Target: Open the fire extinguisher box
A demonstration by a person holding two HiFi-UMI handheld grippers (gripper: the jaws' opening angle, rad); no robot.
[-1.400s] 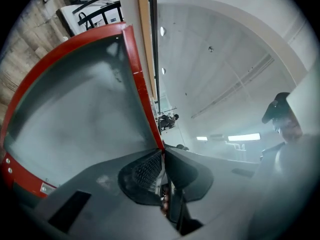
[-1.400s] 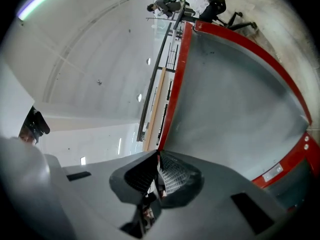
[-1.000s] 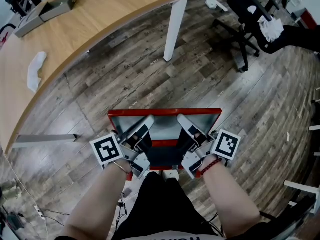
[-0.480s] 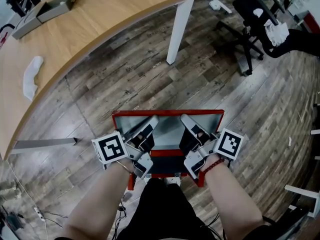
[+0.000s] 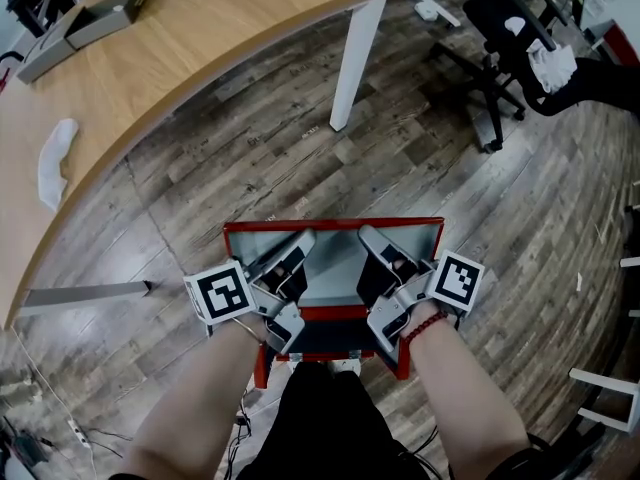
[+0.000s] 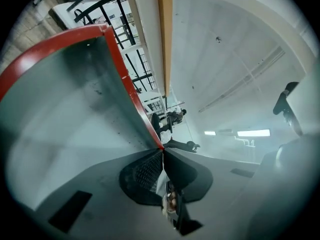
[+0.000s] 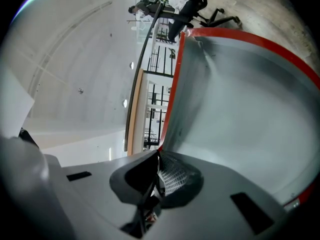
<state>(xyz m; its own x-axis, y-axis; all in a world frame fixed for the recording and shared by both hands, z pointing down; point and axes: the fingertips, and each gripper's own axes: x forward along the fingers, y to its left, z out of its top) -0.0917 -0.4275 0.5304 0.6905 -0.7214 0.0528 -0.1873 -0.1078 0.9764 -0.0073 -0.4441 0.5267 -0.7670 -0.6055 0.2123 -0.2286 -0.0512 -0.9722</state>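
— Where is the box (image 5: 262,366)?
— On the plank floor (image 5: 250,158), right at the person's feet, just off the curved end of the wooden counter (image 5: 200,38). Its frame is red.
— And the lid (image 5: 335,258)?
— A grey panel with a red rim, tilted up toward the person. I take it for the lid, though from above it is hard to tell from the box's inner wall.
— What does the left tool (image 5: 298,238) have?
— The panel's red edge. In the left gripper view the left tool (image 6: 162,153) has its two dark pads pressed together with that edge pinched between them. The grey face of the lid (image 6: 65,114) spreads off to one side.
— The right tool (image 5: 368,236)?
— The same on the other side. In the right gripper view the right tool (image 7: 158,156) is clamped tight on the red rim, and the lid (image 7: 250,109) fills much of the picture beside it.
— So both grip it?
— Yes, one on each side, with the left marker cube (image 5: 218,293) and the right marker cube (image 5: 455,282) turned outward.
— Anything else around?
— A white cloth (image 5: 52,163) and a long grey carton (image 5: 75,28) lie on the counter, well apart from the box. A black office chair (image 5: 495,38) stands on the floor beyond the counter's white leg (image 5: 352,58). A red bead bracelet (image 5: 420,328) sits at the right wrist.
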